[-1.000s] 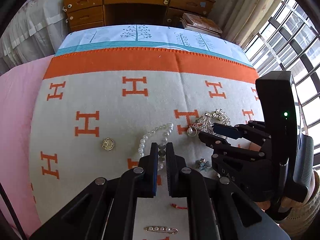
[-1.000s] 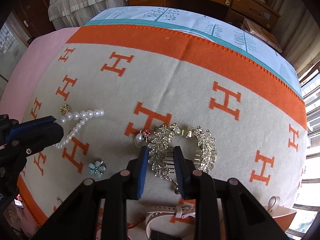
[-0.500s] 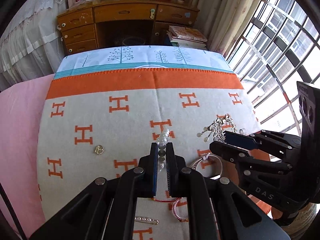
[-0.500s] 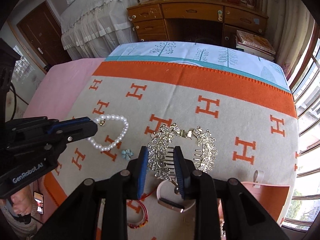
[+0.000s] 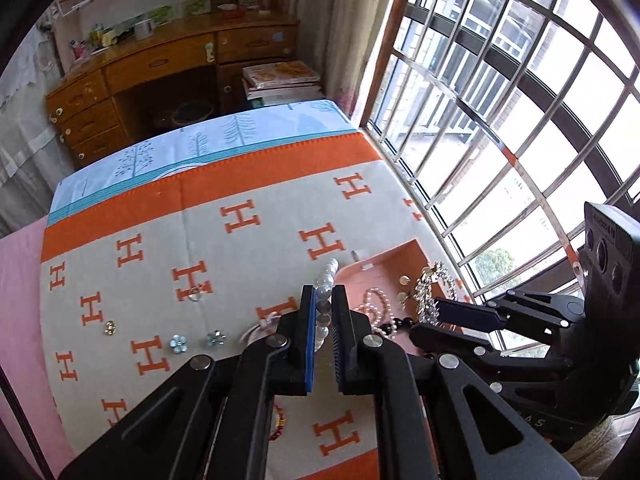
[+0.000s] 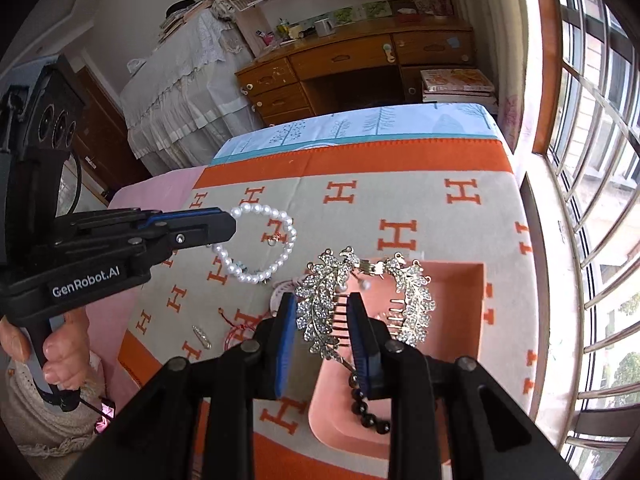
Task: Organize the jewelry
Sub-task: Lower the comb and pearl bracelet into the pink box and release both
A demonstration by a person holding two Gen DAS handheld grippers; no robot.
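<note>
Two pieces are held aloft: the pearl bracelet [image 6: 260, 246] pinched in the left tool [image 5: 323, 312], dangling to the left of the right tool, and the rhinestone hair comb [image 6: 332, 304] clamped in the right tool [image 6: 324, 320], over the pink tray [image 6: 472, 320]. Below both lies the orange-and-grey blanket [image 5: 248, 248] with two blue flower charms [image 5: 178, 343] left of the left tool.

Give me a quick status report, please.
Left gripper shut on white pearl bracelet. Right gripper shut on rhinestone leaf hair comb, above pink tray.
</note>
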